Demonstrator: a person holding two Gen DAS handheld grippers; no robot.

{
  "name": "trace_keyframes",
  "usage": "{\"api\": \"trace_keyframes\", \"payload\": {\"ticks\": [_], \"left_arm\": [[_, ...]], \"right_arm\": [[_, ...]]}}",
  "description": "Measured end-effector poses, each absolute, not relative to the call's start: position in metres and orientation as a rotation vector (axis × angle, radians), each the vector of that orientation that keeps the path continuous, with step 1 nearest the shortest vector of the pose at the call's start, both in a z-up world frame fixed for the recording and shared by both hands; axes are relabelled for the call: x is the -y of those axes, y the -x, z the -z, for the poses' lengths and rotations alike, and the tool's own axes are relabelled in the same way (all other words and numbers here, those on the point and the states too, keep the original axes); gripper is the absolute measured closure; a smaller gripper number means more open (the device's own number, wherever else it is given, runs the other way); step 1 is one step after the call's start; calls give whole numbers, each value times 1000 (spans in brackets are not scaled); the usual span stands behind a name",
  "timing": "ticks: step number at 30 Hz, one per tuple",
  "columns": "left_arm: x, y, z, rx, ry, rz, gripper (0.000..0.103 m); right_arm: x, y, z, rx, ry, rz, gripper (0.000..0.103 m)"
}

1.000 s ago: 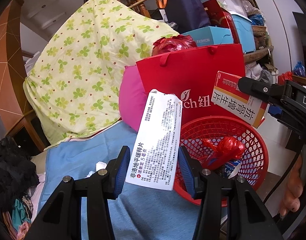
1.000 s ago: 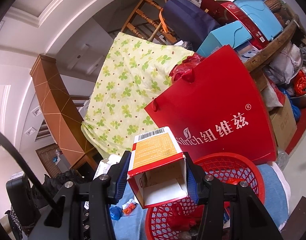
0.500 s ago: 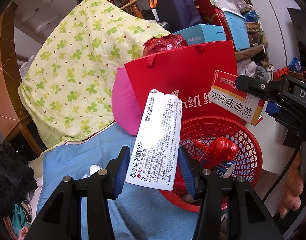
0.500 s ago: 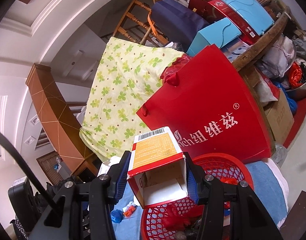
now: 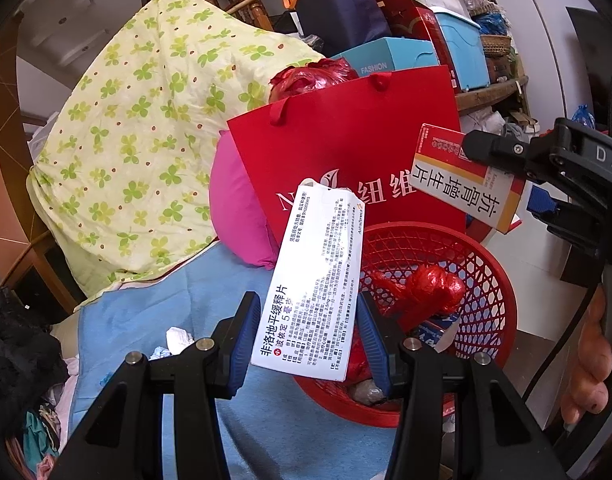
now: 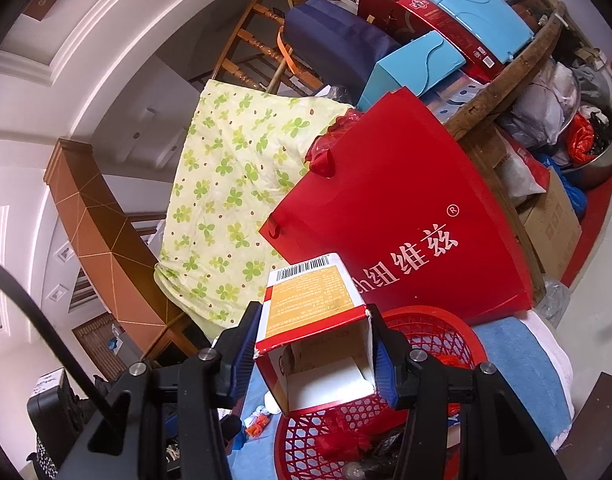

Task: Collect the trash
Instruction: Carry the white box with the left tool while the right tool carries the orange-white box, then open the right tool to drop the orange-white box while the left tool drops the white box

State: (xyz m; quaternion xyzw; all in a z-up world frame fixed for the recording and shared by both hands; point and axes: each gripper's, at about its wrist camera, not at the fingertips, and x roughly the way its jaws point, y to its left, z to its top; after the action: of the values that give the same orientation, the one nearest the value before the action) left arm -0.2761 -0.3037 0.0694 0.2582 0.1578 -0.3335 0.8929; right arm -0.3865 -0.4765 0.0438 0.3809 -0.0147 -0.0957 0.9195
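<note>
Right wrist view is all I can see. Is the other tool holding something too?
Observer: Yes, the left tool grips a white box.
Operator: Is it near the basket?
Observer: In the left view it shows in front of the basket's left rim.
Operator: What's hiding behind the red bag?
Observer: A pink cushion pokes out on its left side.

The mesh basket (image 5: 494, 280) sits on the cloth (image 5: 145, 312), a wrapped bundle (image 5: 430, 288) inside. Behind it stands the paper bag (image 5: 346, 152); the floral quilt (image 5: 145, 140) lies left.
</note>
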Motion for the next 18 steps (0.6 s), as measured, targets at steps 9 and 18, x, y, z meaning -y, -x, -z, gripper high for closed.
{"api": "trace_keyframes", "payload": {"ticks": [9,18], "left_arm": [[307,275,-64,-343,-542,703,52],[307,274,-58,-362,-543,710,52]], "right_arm": [[476,386,-43,18,-793,204,50],[477,384,-42,-1,-799,210,49]]}}
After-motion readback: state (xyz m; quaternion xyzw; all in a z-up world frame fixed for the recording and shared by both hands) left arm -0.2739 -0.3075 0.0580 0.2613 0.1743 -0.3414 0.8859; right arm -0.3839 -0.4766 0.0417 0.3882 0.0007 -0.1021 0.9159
